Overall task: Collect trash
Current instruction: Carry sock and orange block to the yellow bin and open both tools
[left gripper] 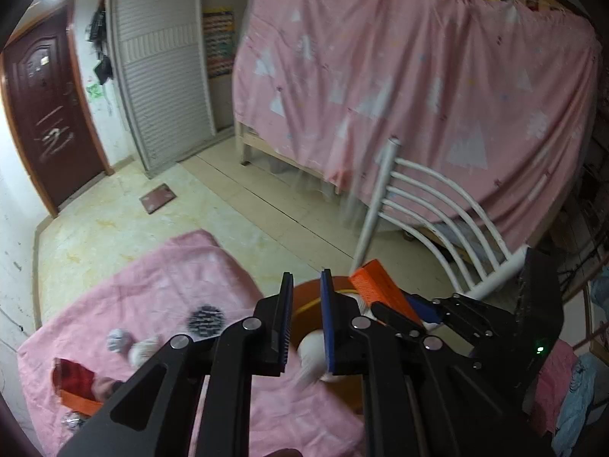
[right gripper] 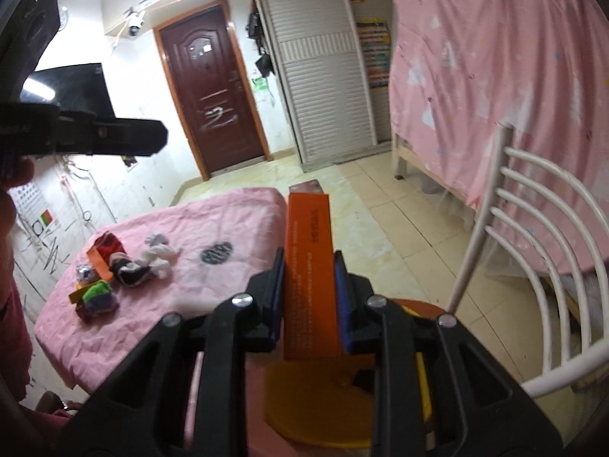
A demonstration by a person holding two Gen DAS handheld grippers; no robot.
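In the left wrist view my left gripper [left gripper: 306,289] hangs over an orange-rimmed bin [left gripper: 304,304]. Its blue pads are shut on a blurred white wad [left gripper: 310,361]. Just to the right, my right gripper [left gripper: 403,304] carries a long orange box [left gripper: 375,285] over the same bin. The right wrist view shows my right gripper [right gripper: 309,262] shut on that orange box [right gripper: 308,221], which stands upright between the pads. Below it is the bin [right gripper: 415,310] with a yellow lining. More trash [right gripper: 114,270] lies on the pink-covered table [right gripper: 213,221]: wrappers, white twisted wads and coloured scraps.
A white slatted chair [right gripper: 506,236] stands right beside the bin. Behind it a pink curtain [left gripper: 418,95] drapes a bed frame. A person's hand [right gripper: 15,175] holds a black tool body at the left edge. A brown door [right gripper: 213,95] and tiled floor [left gripper: 266,198] lie beyond.
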